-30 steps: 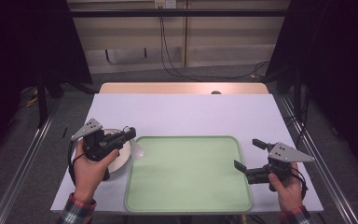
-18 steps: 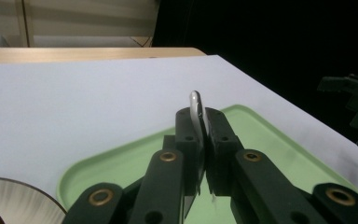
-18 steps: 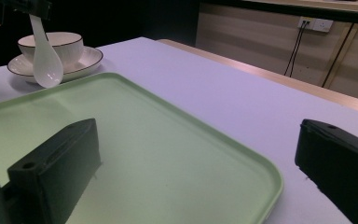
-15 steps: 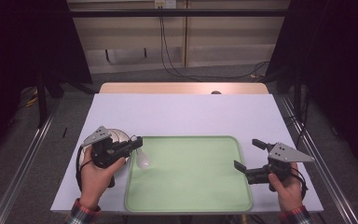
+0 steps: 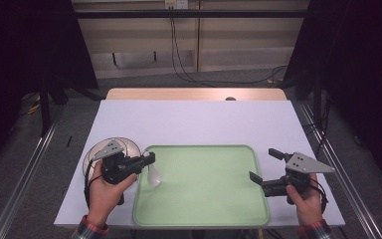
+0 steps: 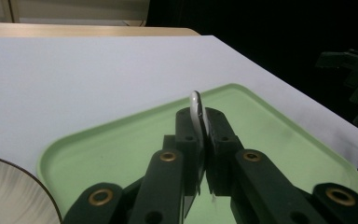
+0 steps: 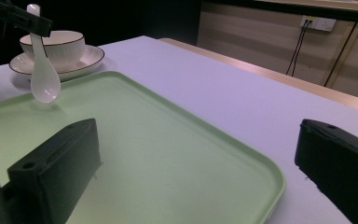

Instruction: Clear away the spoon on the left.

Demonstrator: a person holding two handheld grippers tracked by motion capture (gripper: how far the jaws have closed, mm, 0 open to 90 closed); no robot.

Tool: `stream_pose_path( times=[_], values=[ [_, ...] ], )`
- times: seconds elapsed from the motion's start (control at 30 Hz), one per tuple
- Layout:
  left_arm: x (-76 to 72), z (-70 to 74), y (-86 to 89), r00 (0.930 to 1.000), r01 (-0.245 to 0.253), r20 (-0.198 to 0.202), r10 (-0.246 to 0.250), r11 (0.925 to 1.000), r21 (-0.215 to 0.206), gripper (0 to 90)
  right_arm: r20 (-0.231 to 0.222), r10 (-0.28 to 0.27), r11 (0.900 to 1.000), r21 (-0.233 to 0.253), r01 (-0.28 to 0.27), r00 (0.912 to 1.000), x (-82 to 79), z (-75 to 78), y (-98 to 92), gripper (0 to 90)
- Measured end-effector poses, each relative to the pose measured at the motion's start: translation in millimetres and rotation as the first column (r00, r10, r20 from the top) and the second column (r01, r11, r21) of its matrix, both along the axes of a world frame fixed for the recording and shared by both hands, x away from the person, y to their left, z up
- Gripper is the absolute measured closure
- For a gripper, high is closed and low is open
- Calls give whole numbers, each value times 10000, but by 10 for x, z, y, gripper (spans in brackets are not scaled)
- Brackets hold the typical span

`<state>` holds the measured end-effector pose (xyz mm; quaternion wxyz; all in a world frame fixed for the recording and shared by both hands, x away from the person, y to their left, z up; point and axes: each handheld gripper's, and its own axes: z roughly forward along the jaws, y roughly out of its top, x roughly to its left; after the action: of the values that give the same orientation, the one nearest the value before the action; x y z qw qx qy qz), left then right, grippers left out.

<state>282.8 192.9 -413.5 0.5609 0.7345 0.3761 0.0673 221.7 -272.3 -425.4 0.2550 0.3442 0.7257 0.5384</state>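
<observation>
The left claw [image 5: 148, 160] pinches a white china spoon [image 5: 153, 176] above the flat green plastic tray's [image 5: 204, 209] left edge; the right claw [image 5: 264, 167] gapes wide, empty.

The tray [image 5: 204, 199] lies on the bench [image 5: 199, 122] at the lower middle of the high view, toward the bench's near edge. The bowl [image 7: 52, 45] sits on a plate [image 5: 95, 152] just left of the tray's upper left corner. The left gripper [image 5: 149, 159] hangs above the tray's left edge, and the spoon [image 5: 153, 177] hangs from it over the tray. The right gripper [image 5: 264, 167] sits over the tray's right edge, well apart from the left one.
</observation>
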Motion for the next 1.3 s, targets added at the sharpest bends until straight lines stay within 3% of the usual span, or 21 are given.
stream_pose_path(
  times=[0.53, 1.17, 1.3],
  values=[
    [-74, -98, -83, 9984, 493, -290, -487, 9986, 215, 852, -41, 93, 9999, -72, -93, 9999, -3, -2, 2, 0],
    [-156, -142, -130, 9908, 1097, -761, -1120, 9934, -333, 851, 4, 103, 9999, -51, -103, 9999, -2, -4, 10, 0],
    [-173, -150, -148, 9906, 1162, -682, -1184, 9926, -366, 850, -12, 96, 9999, -81, -96, 10000, -4, -1, 5, 0]
  ],
)
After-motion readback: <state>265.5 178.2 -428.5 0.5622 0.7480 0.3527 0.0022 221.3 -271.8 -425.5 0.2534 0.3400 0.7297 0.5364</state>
